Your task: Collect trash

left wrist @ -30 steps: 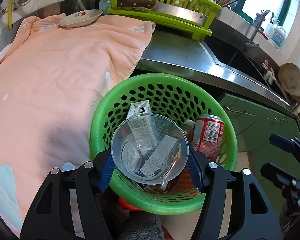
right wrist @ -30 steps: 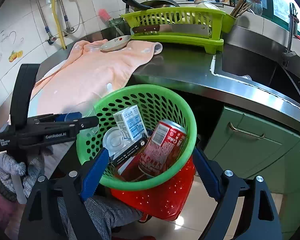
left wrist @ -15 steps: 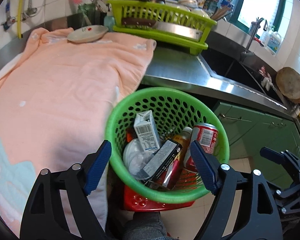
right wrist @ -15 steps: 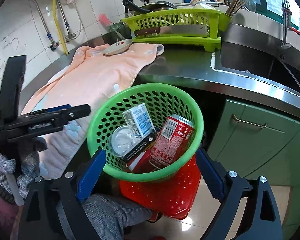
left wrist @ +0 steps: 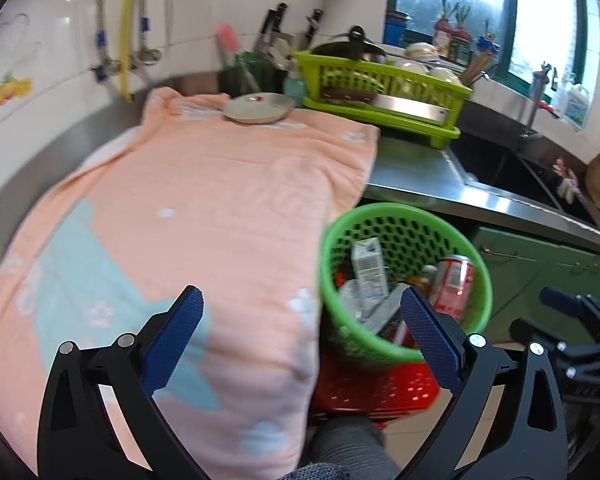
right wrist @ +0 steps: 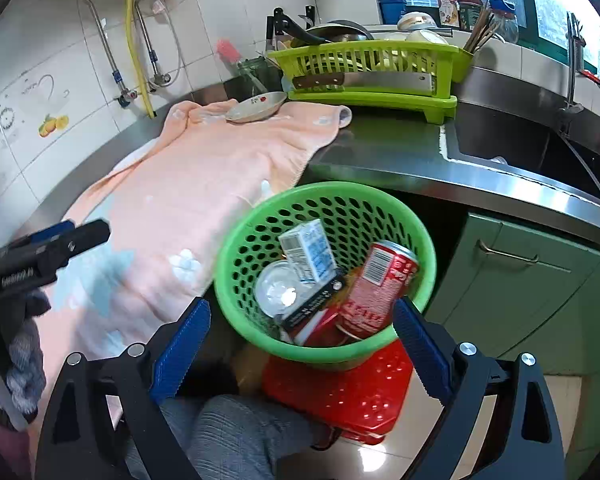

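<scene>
Trash sits gathered in the green basket (left wrist: 404, 276), which hangs just off the tabletop (left wrist: 420, 176) edge above a red basket (left wrist: 376, 388). From the left wrist view, a milk carton (left wrist: 368, 268) stands upright inside, a red soda can (left wrist: 454, 280) leans beside it, and crumpled clear plastic lies lower down, too blurred to tell apart. The left claw (left wrist: 300, 340) hovers over the peach towel (left wrist: 204, 216), its jaws opening wide with nothing between them. A small dish (left wrist: 258, 108) rests at the towel's far end, near the lime dish rack (left wrist: 384, 92).

From the right wrist view, the green basket (right wrist: 324, 268) shows its load more clearly: carton (right wrist: 308, 250), can (right wrist: 376, 292), a clear plastic cup (right wrist: 278, 290) on its side and a dark flat box (right wrist: 314, 300). The right claw (right wrist: 300, 356) is spread wide and empty, framing the basket without touching it. The left claw (right wrist: 52, 244) appears at the left edge.

These pieces look light and easily crushed; the cup and can are probably slippery, so a gentle pinch across the body would suit them. For the basket itself, the stiff rim seems the safest hold.
</scene>
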Demonstrator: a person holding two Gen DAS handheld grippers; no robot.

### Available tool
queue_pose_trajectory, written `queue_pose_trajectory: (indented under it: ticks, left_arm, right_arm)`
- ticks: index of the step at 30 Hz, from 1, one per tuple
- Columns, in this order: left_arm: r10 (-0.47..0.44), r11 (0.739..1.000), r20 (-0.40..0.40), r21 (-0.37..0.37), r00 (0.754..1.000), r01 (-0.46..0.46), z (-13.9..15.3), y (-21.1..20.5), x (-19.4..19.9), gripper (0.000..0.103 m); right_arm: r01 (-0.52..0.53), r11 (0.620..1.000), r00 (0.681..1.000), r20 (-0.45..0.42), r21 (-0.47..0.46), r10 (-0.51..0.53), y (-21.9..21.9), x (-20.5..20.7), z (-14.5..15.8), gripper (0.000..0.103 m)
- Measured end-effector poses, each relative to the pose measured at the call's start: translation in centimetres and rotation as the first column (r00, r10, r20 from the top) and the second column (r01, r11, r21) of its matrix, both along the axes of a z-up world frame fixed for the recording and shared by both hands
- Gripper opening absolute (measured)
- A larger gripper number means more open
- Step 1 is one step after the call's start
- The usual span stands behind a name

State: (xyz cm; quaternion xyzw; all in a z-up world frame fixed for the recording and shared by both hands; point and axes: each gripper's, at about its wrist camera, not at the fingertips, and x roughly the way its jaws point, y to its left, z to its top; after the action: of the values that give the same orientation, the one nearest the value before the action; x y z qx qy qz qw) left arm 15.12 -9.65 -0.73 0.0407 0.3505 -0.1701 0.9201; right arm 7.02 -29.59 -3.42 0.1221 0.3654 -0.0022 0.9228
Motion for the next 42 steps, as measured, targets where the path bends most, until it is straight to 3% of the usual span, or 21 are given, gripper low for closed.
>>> queue_pose_trajectory:
  ticks: [16,21,42]
  left_arm:
    - [0.133,0.991,0.07,-0.02,0.989,-0.132,1.8,7.5,-4.3,0.098]
    - [0.15,0.988,0.075,-0.058,0.986,-0.146,2.1,9.0,-5.2,0.098]
    - [0.16,0.986,0.078,-0.057,0.984,-0.155,2.0,9.5,-5.5,0.098]
  right_arm:
    - [-0.036,0.999,0.997,0.062,-0.035,0.038,4.0,-0.3,3.5,0.093]
    - [-0.052,0.998,0.996,0.064,-0.042,0.055,4.9,-0.3,4.0,0.093]
    - [-0.057,0.997,0.996,0.072,-0.053,0.061,5.4,-0.5,4.5,0.095]
